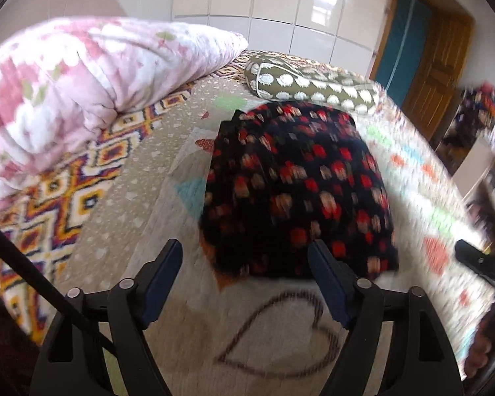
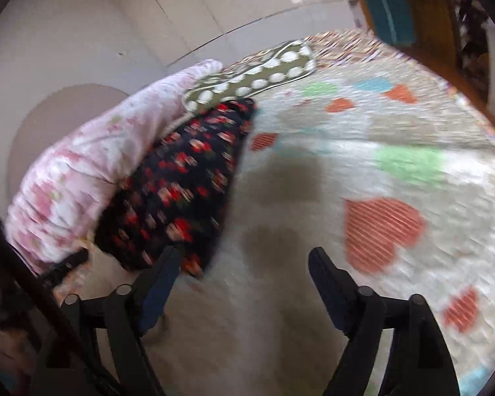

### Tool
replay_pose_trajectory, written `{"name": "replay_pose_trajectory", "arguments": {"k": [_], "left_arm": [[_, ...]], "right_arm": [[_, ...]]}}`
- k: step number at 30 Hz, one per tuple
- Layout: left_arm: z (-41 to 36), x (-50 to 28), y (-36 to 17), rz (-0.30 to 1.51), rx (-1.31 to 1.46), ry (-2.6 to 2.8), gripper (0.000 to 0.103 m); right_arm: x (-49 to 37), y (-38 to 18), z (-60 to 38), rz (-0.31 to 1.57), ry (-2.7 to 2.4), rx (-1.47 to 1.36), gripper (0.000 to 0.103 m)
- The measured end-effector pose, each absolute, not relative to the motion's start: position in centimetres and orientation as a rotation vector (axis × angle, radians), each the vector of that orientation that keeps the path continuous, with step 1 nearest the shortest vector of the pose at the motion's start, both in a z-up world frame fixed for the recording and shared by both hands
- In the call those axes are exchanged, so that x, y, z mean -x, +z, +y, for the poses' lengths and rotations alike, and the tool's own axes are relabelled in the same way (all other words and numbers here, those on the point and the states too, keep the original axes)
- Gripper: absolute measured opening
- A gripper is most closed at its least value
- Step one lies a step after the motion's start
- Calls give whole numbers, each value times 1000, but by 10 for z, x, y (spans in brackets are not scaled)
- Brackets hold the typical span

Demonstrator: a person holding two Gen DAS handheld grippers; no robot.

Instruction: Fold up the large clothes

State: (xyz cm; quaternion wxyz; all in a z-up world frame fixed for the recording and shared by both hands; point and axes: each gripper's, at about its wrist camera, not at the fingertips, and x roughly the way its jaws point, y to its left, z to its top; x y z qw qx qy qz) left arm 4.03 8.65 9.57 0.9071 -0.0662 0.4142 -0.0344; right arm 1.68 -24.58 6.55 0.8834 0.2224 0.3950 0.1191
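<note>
the dark flowered garment [image 1: 297, 191] is lying just ahead of my left gripper [image 1: 247, 257], already gathered into a compact folded bundle on the heart-print blanket [image 1: 422, 204]. its near edge is sitting right at the tips of the fingers, not between them as far as i can tell. both views are smeared by blur, so fine creases are not readable.

i am holding the left gripper with its jaws spread wide and nothing in them. the right gripper [image 2: 244, 264] is likewise gaping and empty, with the garment [image 2: 181, 184] off to its left, its corner reaching the left finger; whether it is touching, i cannot tell.

beyond the bundle a green dotted cushion [image 1: 313, 82] is resting, and to the left a pink quilt [image 1: 82, 76] is piled up. the other gripper's dark tip [image 1: 478, 260] is showing at the right.

i am judging the folding as nearly done: the piece looks squared up, and what is left is probably one tidy-up or moving it aside.
</note>
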Motion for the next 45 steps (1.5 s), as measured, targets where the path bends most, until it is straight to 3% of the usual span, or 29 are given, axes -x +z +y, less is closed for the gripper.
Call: {"name": "replay_pose_trajectory", "arguments": {"k": [10, 19, 20, 21, 23, 27, 36, 41, 45], "left_arm": [[132, -146, 69, 895, 299, -209, 87], [114, -179, 15, 1034, 400, -383, 87], [112, -179, 14, 1033, 404, -389, 85], [110, -178, 13, 1034, 409, -392, 74], [106, -175, 17, 1026, 415, -385, 64], [87, -162, 42, 986, 379, -403, 44], [5, -142, 60, 1011, 339, -544, 43], [-8, -142, 41, 1071, 344, -441, 50], [0, -122, 63, 1042, 339, -422, 52]], "right_arm": [[-166, 10, -228, 966, 386, -767, 87], [-231, -23, -207, 958, 523, -926, 92], [-237, -24, -202, 964, 529, -920, 88], [-241, -24, -199, 970, 530, -919, 82], [-245, -23, -197, 985, 539, -926, 61], [-236, -2, -207, 936, 606, -949, 49], [-187, 50, -291, 781, 543, -898, 49], [-180, 16, -309, 933, 323, -793, 63], [-159, 37, -315, 872, 285, -755, 67]]}}
